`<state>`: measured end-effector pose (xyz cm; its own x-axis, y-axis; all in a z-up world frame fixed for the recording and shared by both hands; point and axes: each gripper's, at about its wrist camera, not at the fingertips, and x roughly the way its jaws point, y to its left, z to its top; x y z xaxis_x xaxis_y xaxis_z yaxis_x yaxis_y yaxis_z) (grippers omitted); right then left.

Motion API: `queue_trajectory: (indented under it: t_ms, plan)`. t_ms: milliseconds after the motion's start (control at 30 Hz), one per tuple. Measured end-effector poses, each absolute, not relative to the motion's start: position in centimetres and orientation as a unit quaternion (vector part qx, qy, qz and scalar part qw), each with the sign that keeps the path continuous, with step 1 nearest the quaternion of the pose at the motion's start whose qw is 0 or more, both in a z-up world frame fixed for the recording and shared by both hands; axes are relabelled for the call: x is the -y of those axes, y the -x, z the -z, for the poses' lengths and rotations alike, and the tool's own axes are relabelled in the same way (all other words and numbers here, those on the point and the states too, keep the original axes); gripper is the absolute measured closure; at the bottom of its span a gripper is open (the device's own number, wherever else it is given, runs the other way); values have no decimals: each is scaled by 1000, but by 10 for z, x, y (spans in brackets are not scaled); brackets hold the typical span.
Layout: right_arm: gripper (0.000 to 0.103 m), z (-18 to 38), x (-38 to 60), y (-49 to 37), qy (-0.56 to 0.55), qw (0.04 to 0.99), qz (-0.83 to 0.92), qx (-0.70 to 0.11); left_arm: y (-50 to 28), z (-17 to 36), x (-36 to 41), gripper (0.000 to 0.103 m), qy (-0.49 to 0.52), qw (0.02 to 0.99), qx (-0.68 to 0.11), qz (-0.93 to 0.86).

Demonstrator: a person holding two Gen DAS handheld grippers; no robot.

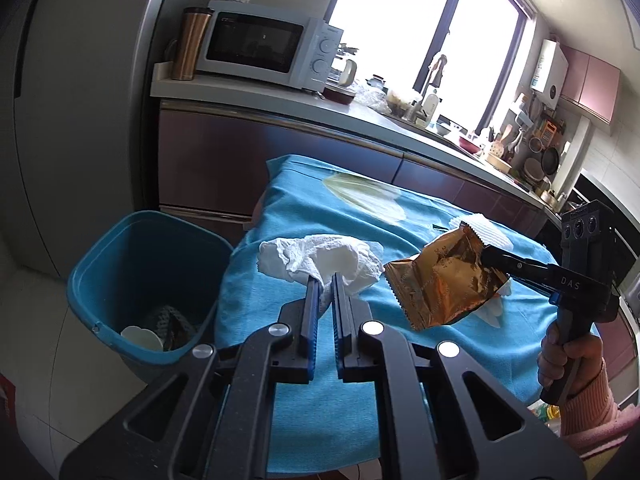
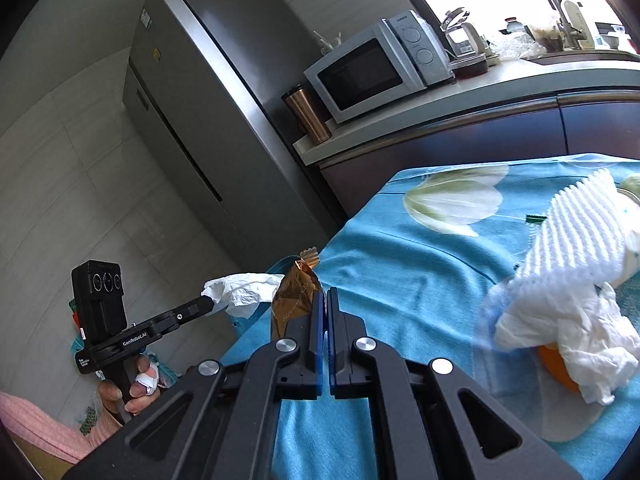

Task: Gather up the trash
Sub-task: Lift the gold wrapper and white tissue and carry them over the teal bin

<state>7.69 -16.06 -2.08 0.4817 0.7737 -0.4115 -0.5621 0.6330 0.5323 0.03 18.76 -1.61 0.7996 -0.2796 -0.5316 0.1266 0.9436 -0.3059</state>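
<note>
My left gripper is shut on a crumpled white tissue and holds it above the left end of the table's blue cloth. It also shows in the right wrist view with the tissue. My right gripper is shut on a copper foil snack wrapper and holds it above the cloth. The left wrist view shows that gripper and the wrapper. A teal trash bin stands on the floor left of the table, with some trash inside.
More crumpled white paper, a ribbed white foam sleeve and something orange lie on the cloth at the right. A counter with a microwave and a fridge stand behind.
</note>
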Motion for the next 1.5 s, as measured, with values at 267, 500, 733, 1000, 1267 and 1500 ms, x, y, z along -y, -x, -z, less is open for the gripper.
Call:
queue_trajectory:
  t_ms: [267, 500, 733, 1000, 1267, 1500]
  plan:
    - [102, 13, 117, -97, -147, 829, -428, -329, 3, 20, -235, 96, 153, 943, -292, 52]
    - [102, 8, 85, -111, -129, 819, -447, -335, -3, 32, -266, 96, 169, 939, -299, 13]
    - [102, 9, 58, -120, -117, 811, -458, -344, -10, 43, -287, 96, 179, 935, -306, -13]
    - [102, 14, 33, -129, -109, 803, -465, -357, -18, 56, -302, 96, 182, 930, -319, -34]
    - [102, 20, 7, -141, -102, 797, -464, -373, -29, 68, -311, 96, 189, 924, -327, -52]
    - [102, 28, -16, -151, -93, 790, -464, -390, -39, 79, -319, 96, 194, 918, -339, -67]
